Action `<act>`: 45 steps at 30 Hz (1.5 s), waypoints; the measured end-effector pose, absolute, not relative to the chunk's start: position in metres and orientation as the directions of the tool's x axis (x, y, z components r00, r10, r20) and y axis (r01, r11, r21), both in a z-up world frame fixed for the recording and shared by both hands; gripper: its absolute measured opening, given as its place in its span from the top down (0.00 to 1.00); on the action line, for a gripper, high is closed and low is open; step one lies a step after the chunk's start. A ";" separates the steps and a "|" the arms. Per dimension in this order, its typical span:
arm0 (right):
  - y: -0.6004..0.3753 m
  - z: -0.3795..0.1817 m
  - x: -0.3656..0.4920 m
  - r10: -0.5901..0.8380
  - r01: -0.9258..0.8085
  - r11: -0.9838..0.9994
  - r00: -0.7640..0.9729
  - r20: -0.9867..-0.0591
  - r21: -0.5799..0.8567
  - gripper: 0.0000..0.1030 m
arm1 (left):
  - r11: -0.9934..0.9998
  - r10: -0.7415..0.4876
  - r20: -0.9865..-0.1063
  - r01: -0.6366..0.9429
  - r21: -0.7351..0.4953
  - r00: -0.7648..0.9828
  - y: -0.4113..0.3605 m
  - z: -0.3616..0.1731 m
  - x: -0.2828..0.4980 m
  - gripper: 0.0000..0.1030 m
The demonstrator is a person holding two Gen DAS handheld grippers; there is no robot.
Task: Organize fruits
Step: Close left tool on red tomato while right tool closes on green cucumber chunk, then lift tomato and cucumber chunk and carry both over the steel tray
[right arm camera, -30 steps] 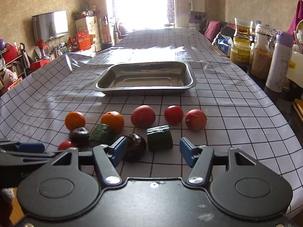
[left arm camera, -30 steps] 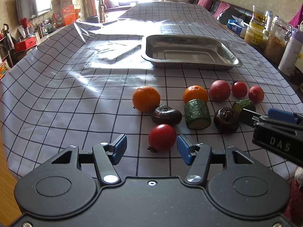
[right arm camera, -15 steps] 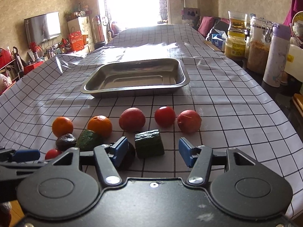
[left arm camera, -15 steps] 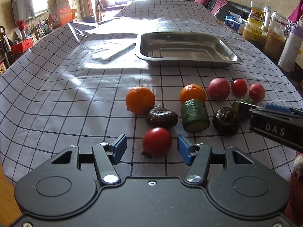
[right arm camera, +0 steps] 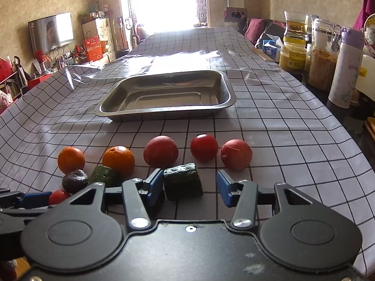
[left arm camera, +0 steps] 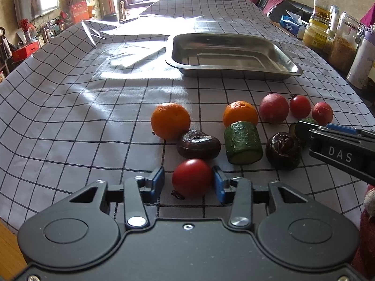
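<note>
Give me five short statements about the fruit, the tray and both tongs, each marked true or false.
1. The metal tray holds two oranges. False: it holds nothing; both oranges lie on the tablecloth.
2. The left tongs straddle a red tomato. True; their jaws are closing.
3. A cucumber chunk sits between the right tongs. True.
4. The right tongs grip an orange. False: their closing jaws bracket the cucumber chunk.
5. The tray lies nearer the cameras than the fruit. False: it lies beyond.

Left tool [left arm camera: 188, 182] and right tool [right arm camera: 190, 187] both closing, angled downward
</note>
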State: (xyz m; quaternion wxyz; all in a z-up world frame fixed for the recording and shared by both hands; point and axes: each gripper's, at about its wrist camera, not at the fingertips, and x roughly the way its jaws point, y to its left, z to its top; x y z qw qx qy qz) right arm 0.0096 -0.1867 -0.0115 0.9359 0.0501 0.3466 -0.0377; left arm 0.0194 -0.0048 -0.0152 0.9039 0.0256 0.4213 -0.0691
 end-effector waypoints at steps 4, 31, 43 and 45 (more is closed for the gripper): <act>-0.186 -0.012 0.009 -0.041 0.100 0.994 0.758 -0.651 0.054 0.51 | 0.988 -0.111 -0.764 0.152 -0.017 0.636 -0.005 -0.015 0.020 0.54; -0.186 -0.010 0.011 0.005 0.070 0.995 0.707 -0.707 0.077 0.65 | 0.981 -0.176 -0.818 0.169 -0.098 0.548 0.001 -0.008 0.030 0.59; -0.188 -0.015 0.016 0.005 0.083 0.993 0.670 -0.743 0.082 0.66 | 0.976 -0.198 -0.827 0.185 -0.116 0.526 0.005 -0.004 0.037 0.59; -0.193 -0.014 0.019 0.027 0.087 0.990 0.661 -0.750 0.113 0.66 | 0.975 -0.198 -0.826 0.192 -0.112 0.527 0.005 -0.002 0.039 0.59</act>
